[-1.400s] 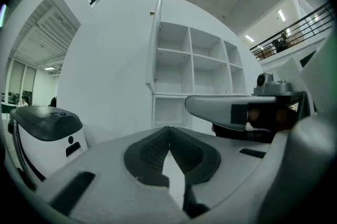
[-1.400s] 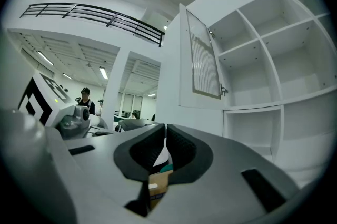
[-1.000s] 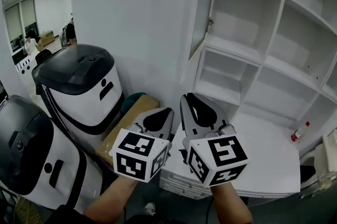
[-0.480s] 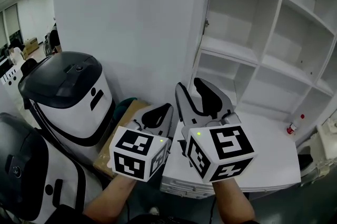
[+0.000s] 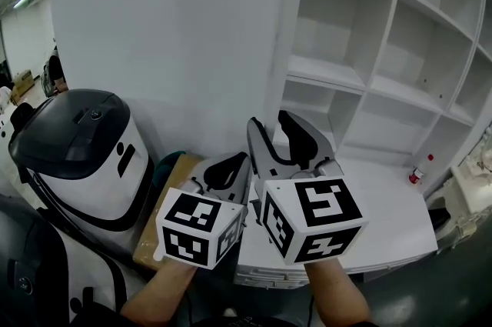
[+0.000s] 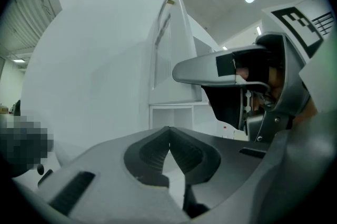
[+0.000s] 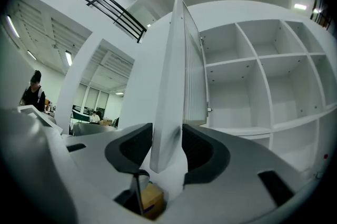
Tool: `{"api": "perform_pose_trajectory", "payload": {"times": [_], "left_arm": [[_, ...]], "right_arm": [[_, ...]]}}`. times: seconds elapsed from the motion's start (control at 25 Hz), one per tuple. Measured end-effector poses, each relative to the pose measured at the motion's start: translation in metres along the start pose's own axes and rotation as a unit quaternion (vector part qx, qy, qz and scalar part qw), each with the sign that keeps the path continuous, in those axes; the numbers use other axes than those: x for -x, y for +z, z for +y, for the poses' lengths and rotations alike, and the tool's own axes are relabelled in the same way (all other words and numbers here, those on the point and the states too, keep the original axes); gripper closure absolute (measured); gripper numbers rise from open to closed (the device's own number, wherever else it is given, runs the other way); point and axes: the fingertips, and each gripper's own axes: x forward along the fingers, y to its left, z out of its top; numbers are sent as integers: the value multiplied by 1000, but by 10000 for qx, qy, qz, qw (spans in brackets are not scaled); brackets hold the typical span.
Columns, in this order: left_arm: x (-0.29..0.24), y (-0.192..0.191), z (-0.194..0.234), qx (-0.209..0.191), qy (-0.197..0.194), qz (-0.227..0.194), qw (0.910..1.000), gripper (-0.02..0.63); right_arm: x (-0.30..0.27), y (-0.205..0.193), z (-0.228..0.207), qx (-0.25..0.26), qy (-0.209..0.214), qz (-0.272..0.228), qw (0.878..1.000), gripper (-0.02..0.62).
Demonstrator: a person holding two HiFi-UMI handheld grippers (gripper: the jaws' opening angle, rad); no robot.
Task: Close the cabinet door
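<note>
Straddling the lower front edge of the cabinet door [image 7: 171,86], the right gripper [image 7: 167,133] has its jaws spread; they have just been opening, and the door's bottom corner stands in the gap with a dark pad [image 7: 134,149] close on either side. Whether the pads still touch it cannot be told. The door juts out from the left edge of the cabinet [image 5: 369,79], seen almost edge-on, with its ribbed panel facing the empty shelves. Just left of the door, the left gripper [image 6: 168,130] is clenched on nothing, its tips meeting in front of the white wall [image 5: 177,48]. The two grippers sit side by side, nearly touching. A small red-capped bottle [image 5: 416,173] stands near the right edge of the white counter [image 5: 384,225] below the shelves.
</note>
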Motion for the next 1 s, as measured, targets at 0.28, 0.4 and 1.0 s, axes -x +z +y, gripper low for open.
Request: {"api": "perform_pose_trajectory", "payload": {"times": [0.28, 0.4, 1.0], "left_arm": [[-7, 0, -2, 22, -233, -46, 9997, 594], [-8, 1, -4, 8, -286, -79, 9996, 594], [-31, -1, -42, -88, -718, -72, 9974, 594]], "right_arm": [[1, 0, -4, 18, -142, -15, 9999, 439], [3, 0, -6, -111, -103, -31, 9999, 443], [27, -1, -42, -162, -103, -106, 9998, 477]]}}
